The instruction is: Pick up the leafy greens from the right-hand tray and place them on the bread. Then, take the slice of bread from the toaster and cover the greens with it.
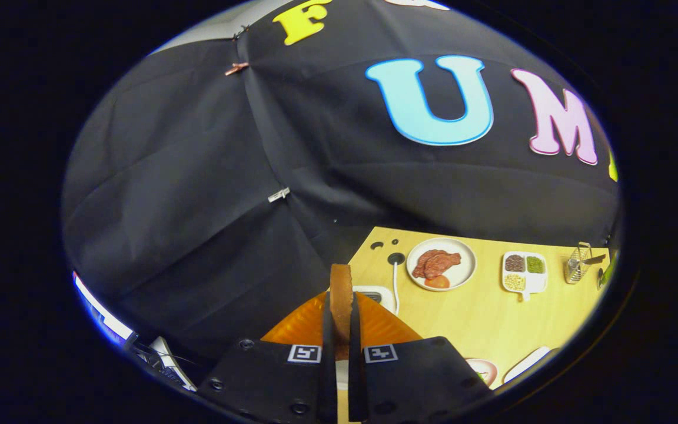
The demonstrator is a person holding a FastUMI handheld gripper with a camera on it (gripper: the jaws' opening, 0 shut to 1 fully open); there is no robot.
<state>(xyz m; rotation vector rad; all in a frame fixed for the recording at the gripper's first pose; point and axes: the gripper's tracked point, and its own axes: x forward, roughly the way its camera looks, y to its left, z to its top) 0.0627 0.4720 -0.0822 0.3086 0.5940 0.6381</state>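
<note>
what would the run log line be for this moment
hand-held gripper: shut on bread slice | slice: upright, edge-on between fingers, lifted | beyond: toaster, meat plate | next: cover greens

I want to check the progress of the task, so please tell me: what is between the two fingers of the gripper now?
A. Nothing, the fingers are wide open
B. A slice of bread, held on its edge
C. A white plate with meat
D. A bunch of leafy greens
B. The gripper has both fingers pressed on a brown slice of bread standing upright on its edge, above the orange plate.
</note>
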